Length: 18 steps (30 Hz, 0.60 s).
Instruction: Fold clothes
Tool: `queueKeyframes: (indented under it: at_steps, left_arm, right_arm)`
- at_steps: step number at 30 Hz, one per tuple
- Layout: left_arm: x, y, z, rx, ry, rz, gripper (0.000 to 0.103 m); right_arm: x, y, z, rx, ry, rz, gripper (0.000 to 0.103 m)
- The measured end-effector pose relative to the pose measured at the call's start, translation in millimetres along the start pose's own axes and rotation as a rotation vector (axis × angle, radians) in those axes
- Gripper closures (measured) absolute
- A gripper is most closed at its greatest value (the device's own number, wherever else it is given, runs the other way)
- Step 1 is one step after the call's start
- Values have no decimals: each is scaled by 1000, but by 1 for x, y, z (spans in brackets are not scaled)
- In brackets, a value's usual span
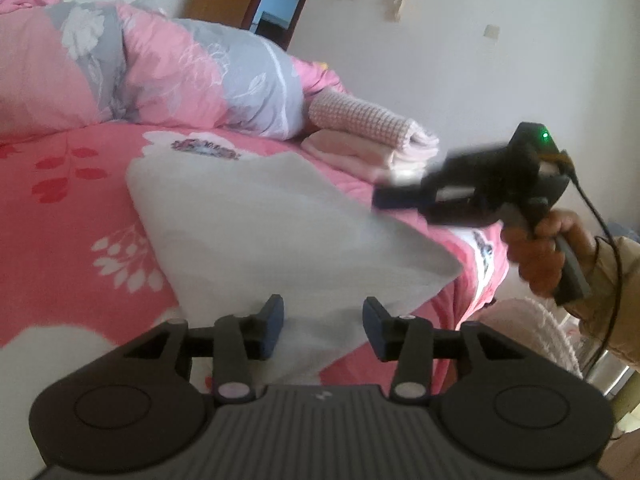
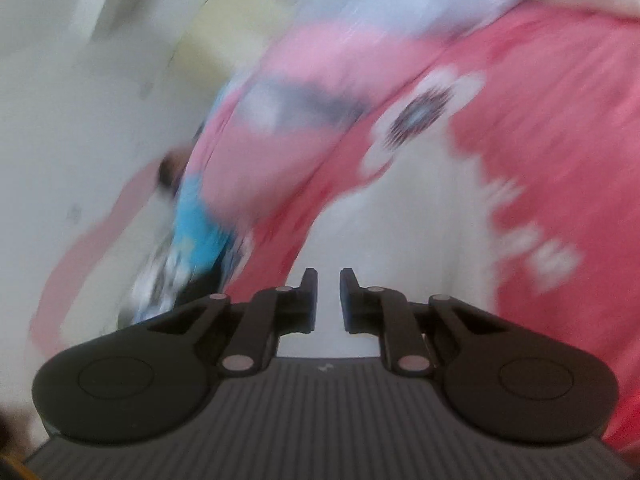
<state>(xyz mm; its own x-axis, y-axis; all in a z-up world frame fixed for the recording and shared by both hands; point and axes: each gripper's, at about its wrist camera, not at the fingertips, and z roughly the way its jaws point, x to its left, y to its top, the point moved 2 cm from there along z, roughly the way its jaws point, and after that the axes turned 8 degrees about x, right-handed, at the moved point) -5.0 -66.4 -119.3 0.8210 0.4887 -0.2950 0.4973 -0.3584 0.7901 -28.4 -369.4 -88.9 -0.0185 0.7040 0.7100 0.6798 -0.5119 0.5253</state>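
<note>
Folded cloth [image 1: 256, 224] on the bed [image 1: 72, 184]
Quilt [image 1: 152, 76] heaped behind it; stacked folded towels [image 1: 376, 140] to its right.

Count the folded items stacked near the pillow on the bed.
2: a pink waffle-knit piece on top and a pale pink one beneath it. More layers may be hidden.

The left tool [image 1: 323, 322] is pointing slightly downward, its jaws standing apart with nothing pressed between them. A hand [image 1: 548, 252] is gripping the right tool [image 2: 328, 298], whose jaws, through heavy blur, seem to be holding a narrow empty gap.
</note>
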Motion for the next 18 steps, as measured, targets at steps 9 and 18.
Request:
queueKeyframes:
  at_steps: [9, 18]
  left_arm:
    - [6, -9, -19, 0, -6, -72, 58]
    - [6, -16, -26, 27, 9, -81, 58]
  right_arm:
    - [18, -22, -35, -77, -328, -63, 97]
    - [20, -69, 18, 153, -266, -126, 101]
